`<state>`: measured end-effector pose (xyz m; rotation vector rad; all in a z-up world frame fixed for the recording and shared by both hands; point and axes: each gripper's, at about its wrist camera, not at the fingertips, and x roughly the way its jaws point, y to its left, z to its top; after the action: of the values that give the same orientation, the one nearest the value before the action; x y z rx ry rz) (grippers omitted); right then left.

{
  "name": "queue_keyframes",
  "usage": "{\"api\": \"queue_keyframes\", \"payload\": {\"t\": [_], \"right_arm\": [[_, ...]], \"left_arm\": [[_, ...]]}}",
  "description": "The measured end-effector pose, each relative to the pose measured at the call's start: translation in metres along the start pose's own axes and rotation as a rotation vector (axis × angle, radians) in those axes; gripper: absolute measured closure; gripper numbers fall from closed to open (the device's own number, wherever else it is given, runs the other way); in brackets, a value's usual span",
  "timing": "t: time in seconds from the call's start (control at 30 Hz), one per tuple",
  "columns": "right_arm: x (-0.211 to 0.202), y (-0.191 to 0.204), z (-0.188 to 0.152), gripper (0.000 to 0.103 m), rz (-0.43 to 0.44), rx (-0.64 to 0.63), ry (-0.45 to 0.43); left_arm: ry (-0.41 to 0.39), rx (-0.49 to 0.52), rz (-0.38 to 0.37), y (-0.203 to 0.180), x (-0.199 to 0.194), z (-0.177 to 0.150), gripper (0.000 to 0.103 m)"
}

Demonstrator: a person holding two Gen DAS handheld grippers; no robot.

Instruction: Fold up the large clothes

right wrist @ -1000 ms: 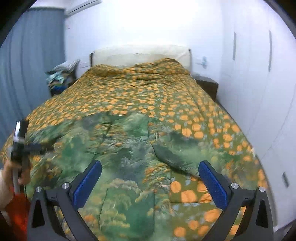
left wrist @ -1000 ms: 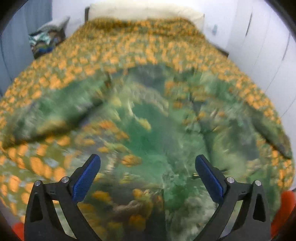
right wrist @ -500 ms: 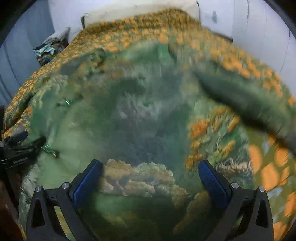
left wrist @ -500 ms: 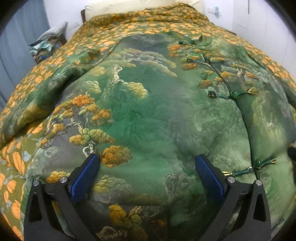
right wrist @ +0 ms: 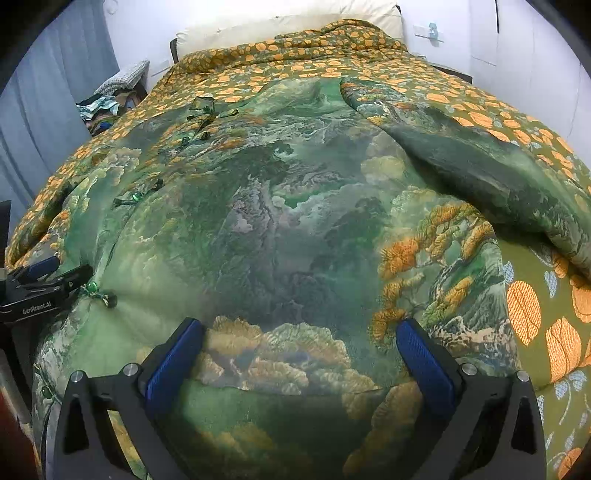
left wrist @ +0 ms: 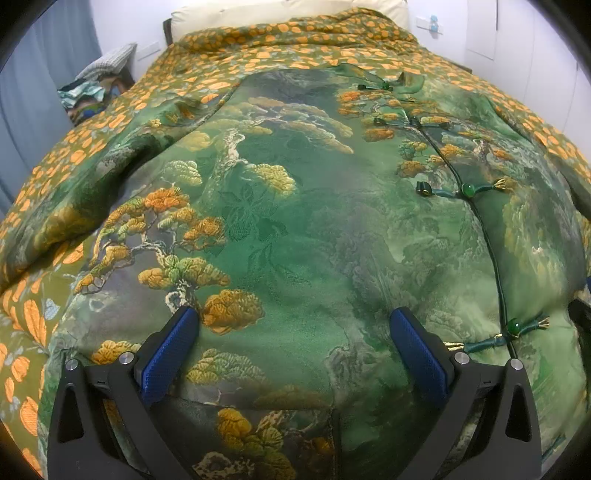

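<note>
A large green silk garment (left wrist: 295, 229) with pine-tree and mountain print lies spread face up on the bed. Its front closure with green knot buttons (left wrist: 467, 190) runs down the right of the left wrist view. It also fills the right wrist view (right wrist: 280, 229), with one sleeve (right wrist: 480, 173) lying out to the right. My left gripper (left wrist: 291, 332) is open, low over the garment's lower left part. My right gripper (right wrist: 299, 339) is open, low over its lower right part. The left gripper also shows at the left edge of the right wrist view (right wrist: 40, 284).
The bed is covered by an olive quilt with orange spots (left wrist: 288, 48), with a cream headboard (left wrist: 280, 11) at the far end. A pile of clothes (left wrist: 92, 92) sits at the far left by a blue curtain. White cupboards (right wrist: 535, 44) stand on the right.
Both grippers have come down and forward from above the bed to just over the garment's lower edge. Both stay open. The garment has not moved.
</note>
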<state>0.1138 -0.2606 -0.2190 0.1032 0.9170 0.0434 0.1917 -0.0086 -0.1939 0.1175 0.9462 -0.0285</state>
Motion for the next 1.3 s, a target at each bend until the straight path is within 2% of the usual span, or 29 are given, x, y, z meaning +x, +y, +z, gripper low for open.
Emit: {"api": "queue_keyframes", "payload": {"t": [1.3], "right_arm": [[0.0005, -0.0007, -0.0003, 0.0, 0.01, -0.003, -0.015]], "left_arm": [[0.002, -0.002, 0.003, -0.0008, 0.0005, -0.0004, 0.0]]}}
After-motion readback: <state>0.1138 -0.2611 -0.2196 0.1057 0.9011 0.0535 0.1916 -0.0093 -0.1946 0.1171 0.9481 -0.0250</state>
